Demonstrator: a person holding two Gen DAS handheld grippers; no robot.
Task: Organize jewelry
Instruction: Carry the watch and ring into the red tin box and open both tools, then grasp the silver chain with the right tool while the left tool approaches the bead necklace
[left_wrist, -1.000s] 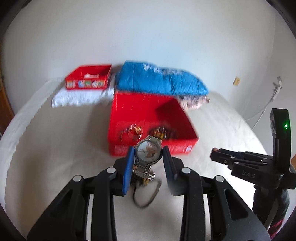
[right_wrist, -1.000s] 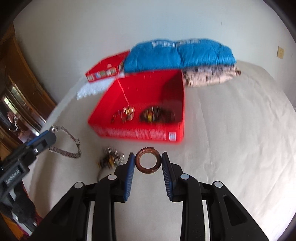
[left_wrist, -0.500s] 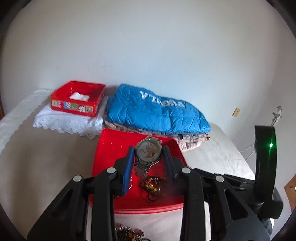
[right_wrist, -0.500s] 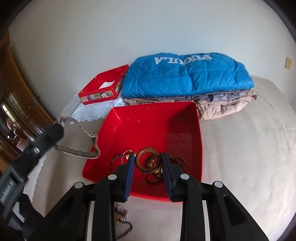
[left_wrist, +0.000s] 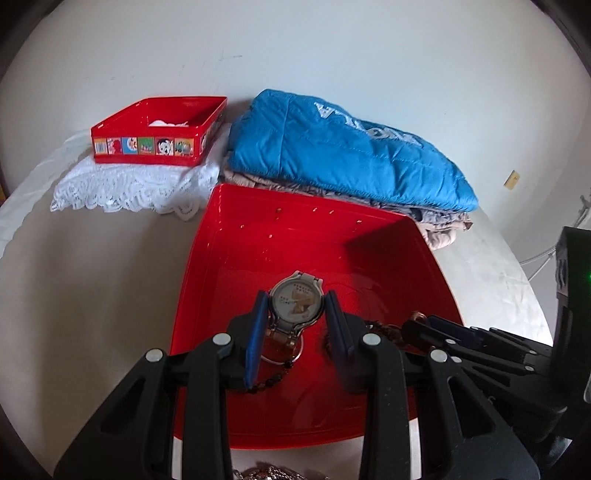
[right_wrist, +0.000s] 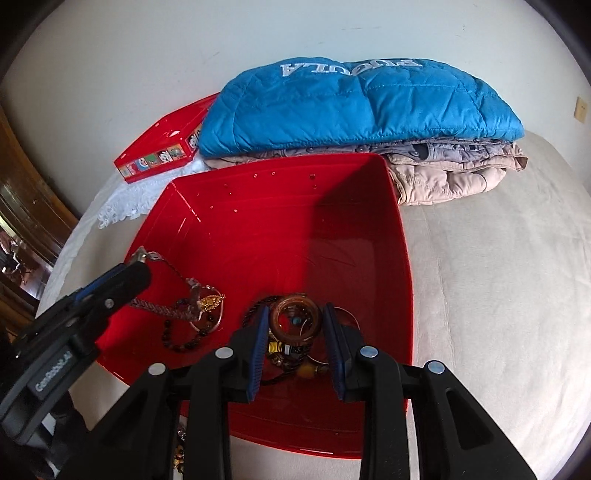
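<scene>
My left gripper (left_wrist: 295, 314) is shut on a silver wristwatch (left_wrist: 296, 305) and holds it over the big red tray (left_wrist: 295, 229); its metal band hangs into the tray in the right wrist view (right_wrist: 166, 306). My right gripper (right_wrist: 295, 321) is shut on a brown wooden bangle (right_wrist: 294, 316) above a heap of beads and bracelets (right_wrist: 291, 354) on the tray floor (right_wrist: 288, 240). The left gripper also shows at the left of the right wrist view (right_wrist: 125, 278); the right gripper shows at the right of the left wrist view (left_wrist: 424, 325).
A small red tin (left_wrist: 159, 134) sits on a white lace cloth (left_wrist: 129, 184) behind the tray. Folded clothes with a blue jacket (right_wrist: 354, 99) on top lie at the back. More jewelry (left_wrist: 273, 472) lies on the beige bed before the tray. A wooden cabinet (right_wrist: 22, 206) stands at left.
Both grippers have moved forward from the bed in front of the tray to over the tray and lowered, still holding the watch and the bangle.
</scene>
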